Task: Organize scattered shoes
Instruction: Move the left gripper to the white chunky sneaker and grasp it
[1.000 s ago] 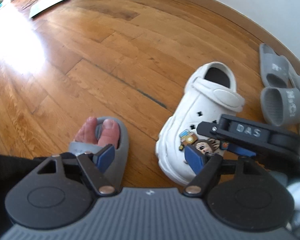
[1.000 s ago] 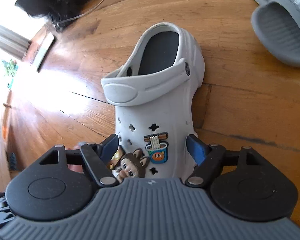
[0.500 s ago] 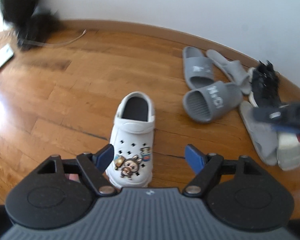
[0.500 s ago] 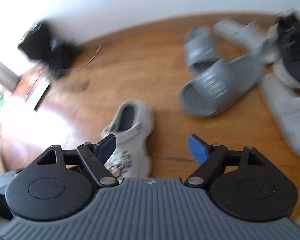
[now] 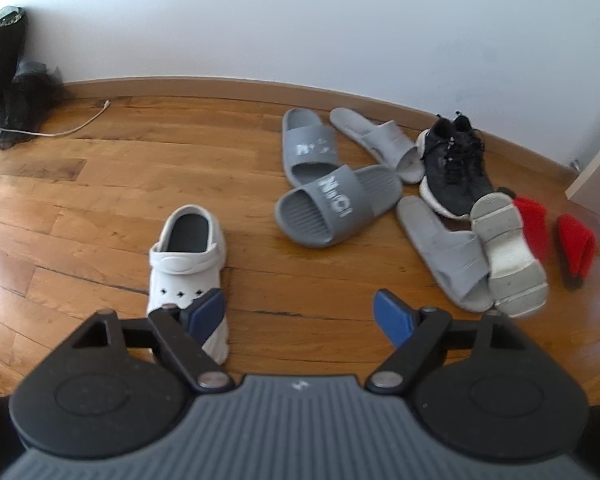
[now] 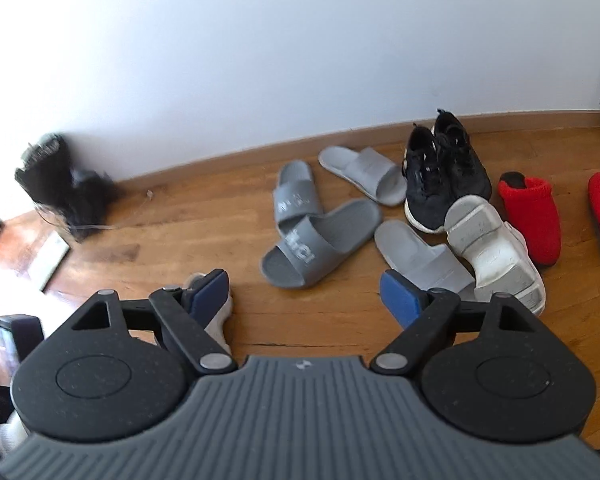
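Note:
A white clog [image 5: 186, 256] with charms stands upright on the wooden floor, its toe hidden behind my left gripper's [image 5: 298, 310] left finger. That gripper hovers above the floor, jaws opening, with nothing between them. My right gripper [image 6: 304, 296] hangs higher, jaws also opening and empty; only a sliver of the clog [image 6: 220, 316] shows beside its left finger. Further right lies the matching white clog [image 5: 508, 252], sole up. Around it are two dark grey slides [image 5: 336, 204], two light grey slides [image 5: 444, 252], black sneakers [image 5: 456, 164] and red slippers [image 6: 532, 216].
A white wall with a wooden skirting board [image 5: 180, 86] runs behind the shoes. A black bundle [image 5: 4, 80] and a pale cable [image 5: 76, 128] sit in the left corner. A white panel edge [image 5: 596, 168] stands at the far right. A flat board [image 6: 54, 256] lies near the sunlit floor.
Both grippers have risen and drawn back from the upright white clog, which stays on the floor. The right one no longer straddles it. Both views have tilted up onto the wall and shoe pile.

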The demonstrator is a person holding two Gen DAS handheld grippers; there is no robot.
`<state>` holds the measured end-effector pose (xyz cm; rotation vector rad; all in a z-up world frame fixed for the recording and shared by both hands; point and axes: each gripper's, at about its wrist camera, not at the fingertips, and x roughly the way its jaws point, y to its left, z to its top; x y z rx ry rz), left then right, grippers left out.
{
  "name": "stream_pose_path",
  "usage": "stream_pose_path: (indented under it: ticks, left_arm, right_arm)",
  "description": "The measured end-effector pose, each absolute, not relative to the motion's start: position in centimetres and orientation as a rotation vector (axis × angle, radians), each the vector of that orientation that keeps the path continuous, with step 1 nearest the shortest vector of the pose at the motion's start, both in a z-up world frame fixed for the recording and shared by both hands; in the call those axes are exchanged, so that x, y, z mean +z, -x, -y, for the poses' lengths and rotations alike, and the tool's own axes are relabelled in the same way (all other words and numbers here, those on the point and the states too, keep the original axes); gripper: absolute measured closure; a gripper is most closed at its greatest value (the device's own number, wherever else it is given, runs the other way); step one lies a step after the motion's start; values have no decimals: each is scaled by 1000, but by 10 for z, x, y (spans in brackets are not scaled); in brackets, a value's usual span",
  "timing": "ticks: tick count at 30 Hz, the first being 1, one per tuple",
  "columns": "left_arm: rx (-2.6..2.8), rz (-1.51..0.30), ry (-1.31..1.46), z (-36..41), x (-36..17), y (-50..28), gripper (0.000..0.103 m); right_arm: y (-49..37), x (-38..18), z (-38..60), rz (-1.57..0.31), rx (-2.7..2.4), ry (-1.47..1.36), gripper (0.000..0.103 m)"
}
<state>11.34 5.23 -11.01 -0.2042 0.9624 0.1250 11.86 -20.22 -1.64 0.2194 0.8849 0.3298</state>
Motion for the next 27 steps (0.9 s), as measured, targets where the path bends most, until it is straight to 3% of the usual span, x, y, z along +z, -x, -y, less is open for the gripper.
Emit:
stream_pose_path:
  ticks: [5,10,13,18,27]
  left_arm:
    - [117,-934,256,-32,-101,-136,12]
    - [34,-959,248,-16,-128,-148,12]
    - [9,-977,201,-10,-144,-153,12]
    - [-40,-981,169,-2,-155,-165,12]
    - [-207,-954,89,60,-127,-202,8]
  right_arm:
    - [-120,14,217,-830,355,-241,17]
    - [-136,44,242,-782,374,-239,16]
    - [-153,53,260,-755,353,-241,10]
    - [-183,44,286,-768,319,-273,7]
    - [-223,20,345,-931,228,-602,6]
